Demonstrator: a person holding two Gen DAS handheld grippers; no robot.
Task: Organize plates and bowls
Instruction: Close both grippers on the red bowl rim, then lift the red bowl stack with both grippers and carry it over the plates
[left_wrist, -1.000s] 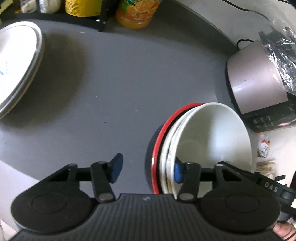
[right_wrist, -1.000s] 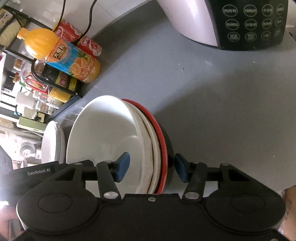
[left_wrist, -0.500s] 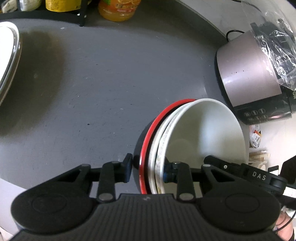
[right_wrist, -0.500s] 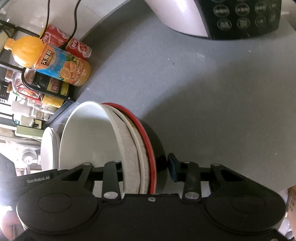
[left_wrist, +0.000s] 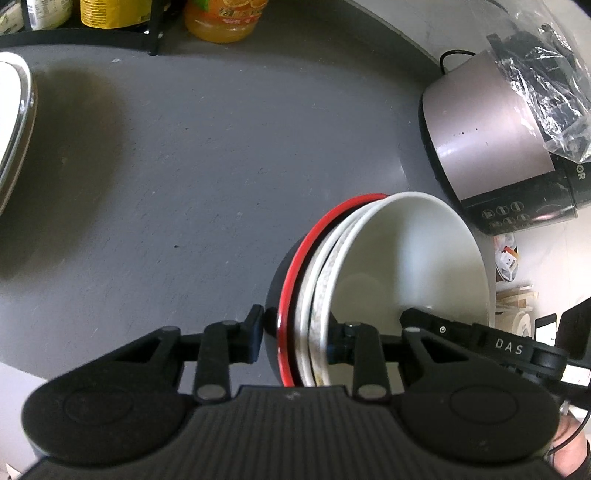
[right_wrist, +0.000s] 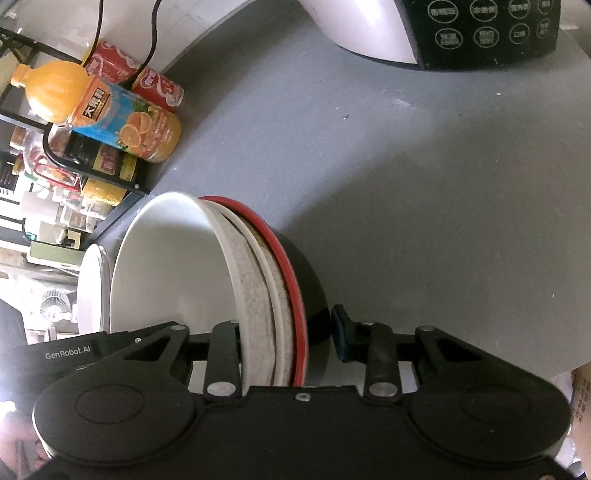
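A nested stack of bowls, a white bowl innermost, a speckled one and a red-rimmed black one outermost, is held on edge above the grey counter. My left gripper is shut on the stack's rim, one finger outside the black bowl, one inside the white bowl. My right gripper clamps the same stack from the opposite side, its right finger against the black bowl. A large white plate lies at the far left.
A rice cooker with a plastic bag on top stands at the right. An orange juice bottle, red cans and a black wire rack with jars line the back.
Both grippers closed from open onto the bowl stack's rim. The stack moved slightly away from the plate, which has slid toward the left edge of the left wrist view.
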